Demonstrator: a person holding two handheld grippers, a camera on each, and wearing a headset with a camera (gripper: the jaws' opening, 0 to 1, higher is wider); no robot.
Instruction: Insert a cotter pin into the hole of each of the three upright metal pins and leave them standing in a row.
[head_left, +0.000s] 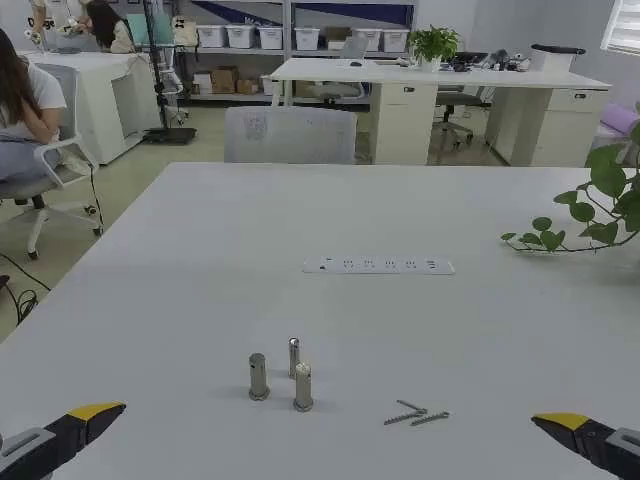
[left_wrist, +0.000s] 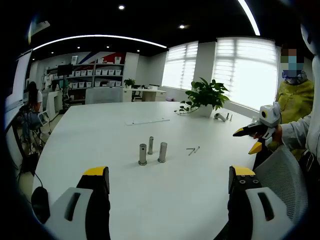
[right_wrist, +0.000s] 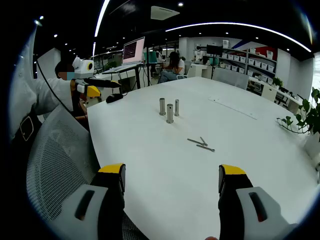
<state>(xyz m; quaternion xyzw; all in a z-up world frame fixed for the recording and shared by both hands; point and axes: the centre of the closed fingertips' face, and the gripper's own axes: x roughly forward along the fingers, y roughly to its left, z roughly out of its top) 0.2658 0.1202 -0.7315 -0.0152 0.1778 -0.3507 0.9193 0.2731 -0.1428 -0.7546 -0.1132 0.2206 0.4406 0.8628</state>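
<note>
Three upright metal pins (head_left: 258, 377), (head_left: 294, 357), (head_left: 303, 387) stand in a tight cluster on the white table (head_left: 200, 280), near its front. To their right a few loose cotter pins (head_left: 415, 413) lie flat. My left gripper (head_left: 95, 412) hangs at the lower left, clear of the pins. My right gripper (head_left: 560, 424) is at the lower right, beyond the cotter pins. In the left gripper view the left gripper (left_wrist: 169, 175) is open and empty, facing the metal pins (left_wrist: 150, 151). The right gripper (right_wrist: 171, 172) is also open, with the cotter pins (right_wrist: 201, 144) ahead of it.
A white power strip (head_left: 378, 266) lies mid-table behind the pins. A trailing green plant (head_left: 600, 210) reaches in from the right edge. A grey chair (head_left: 289, 135) stands at the far side. A person sits at the left, away from the table.
</note>
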